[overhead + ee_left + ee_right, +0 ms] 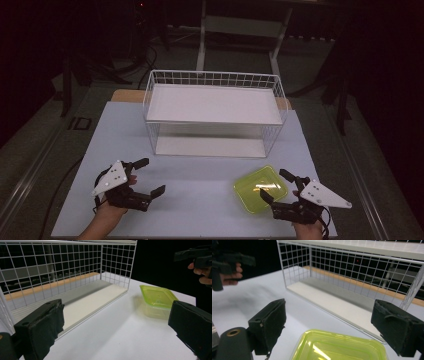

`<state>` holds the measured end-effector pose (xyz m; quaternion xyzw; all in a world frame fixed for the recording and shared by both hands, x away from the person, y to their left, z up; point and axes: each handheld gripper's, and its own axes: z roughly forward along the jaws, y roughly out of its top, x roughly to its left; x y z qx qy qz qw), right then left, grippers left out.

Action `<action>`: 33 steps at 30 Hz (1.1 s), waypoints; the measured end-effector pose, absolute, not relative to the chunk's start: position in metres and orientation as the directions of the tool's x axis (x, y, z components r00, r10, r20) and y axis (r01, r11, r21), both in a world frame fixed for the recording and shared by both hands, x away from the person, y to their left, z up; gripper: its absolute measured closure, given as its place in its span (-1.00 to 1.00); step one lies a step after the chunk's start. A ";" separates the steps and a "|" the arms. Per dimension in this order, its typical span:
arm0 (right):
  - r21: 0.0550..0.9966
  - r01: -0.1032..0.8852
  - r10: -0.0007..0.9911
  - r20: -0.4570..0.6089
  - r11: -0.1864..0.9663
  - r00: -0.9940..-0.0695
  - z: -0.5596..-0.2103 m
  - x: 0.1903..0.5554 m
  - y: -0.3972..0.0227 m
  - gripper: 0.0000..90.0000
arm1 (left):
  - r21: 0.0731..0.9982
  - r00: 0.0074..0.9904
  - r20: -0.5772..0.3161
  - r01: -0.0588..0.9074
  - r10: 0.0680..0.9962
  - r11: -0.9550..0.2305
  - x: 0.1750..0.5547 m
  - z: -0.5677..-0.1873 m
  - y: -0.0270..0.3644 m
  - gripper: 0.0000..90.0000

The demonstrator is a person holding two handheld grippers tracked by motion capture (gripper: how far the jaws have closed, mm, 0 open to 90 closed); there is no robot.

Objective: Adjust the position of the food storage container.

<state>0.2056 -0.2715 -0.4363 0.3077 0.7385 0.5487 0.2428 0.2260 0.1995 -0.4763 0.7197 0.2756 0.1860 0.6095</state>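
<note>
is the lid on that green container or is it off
On. The green container sits upright on the white table with its lid seated flat across the rim; contents cannot be told.

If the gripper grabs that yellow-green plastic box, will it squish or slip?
The yellow-green lidded container looks thin, translucent and empty, so it is probably light and may flex a little. Its glossy lid could be slippery. Sitting low and flat on the white table, it should slide rather than tip.
</note>
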 end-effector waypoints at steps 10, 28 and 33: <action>0.944 0.238 0.705 0.007 0.231 -0.709 -0.427 0.206 -0.267 -0.67 | 0.986 0.787 -0.046 0.135 0.615 -0.099 0.221 -0.470 0.198 -0.98; 0.799 0.419 0.656 0.042 0.431 -0.754 -0.456 0.204 -0.283 0.67 | 0.983 0.797 -0.044 0.142 0.602 -0.116 0.222 -0.472 0.196 -0.98; 0.754 0.443 0.645 0.033 0.486 -0.763 -0.470 0.199 -0.285 1.00 | 0.982 0.802 -0.045 0.145 0.596 -0.122 0.222 -0.473 0.194 -0.98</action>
